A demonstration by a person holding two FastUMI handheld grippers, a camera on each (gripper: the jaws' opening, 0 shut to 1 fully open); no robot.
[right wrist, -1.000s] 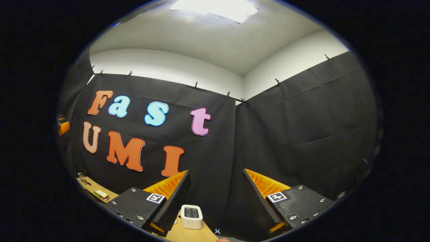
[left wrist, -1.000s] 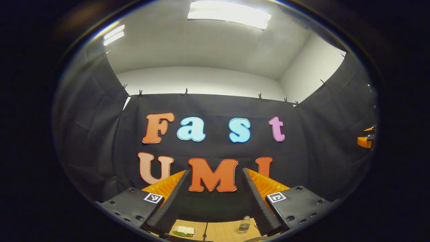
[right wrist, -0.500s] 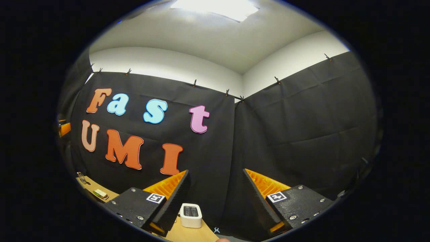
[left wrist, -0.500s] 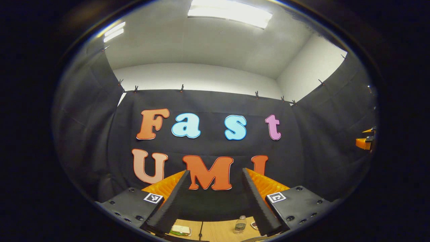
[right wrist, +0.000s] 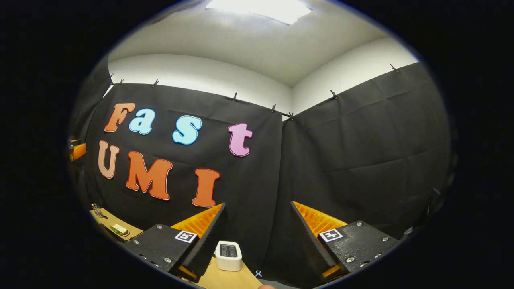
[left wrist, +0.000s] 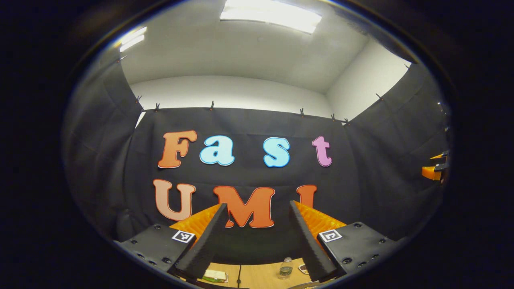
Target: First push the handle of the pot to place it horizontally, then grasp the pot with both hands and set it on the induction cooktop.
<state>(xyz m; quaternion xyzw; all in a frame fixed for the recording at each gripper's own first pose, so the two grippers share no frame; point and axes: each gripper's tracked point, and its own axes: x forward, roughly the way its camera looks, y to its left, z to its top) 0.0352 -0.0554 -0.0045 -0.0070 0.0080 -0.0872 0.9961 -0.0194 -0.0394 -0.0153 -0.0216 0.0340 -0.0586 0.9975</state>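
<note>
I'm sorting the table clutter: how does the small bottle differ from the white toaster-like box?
The bottle is clear, slim and upright with a cap; the white box is opaque, squat and blocky with dark slots on top. The bottle appears between the left hand-held gripper fingers, the box beside a right hand-held gripper finger. Both stand on the wooden table.

black screwed hand-held gripper (left wrist: 255,224) mounts, square tag markers, ribbed fingers (left wrist: 202,245)
</note>
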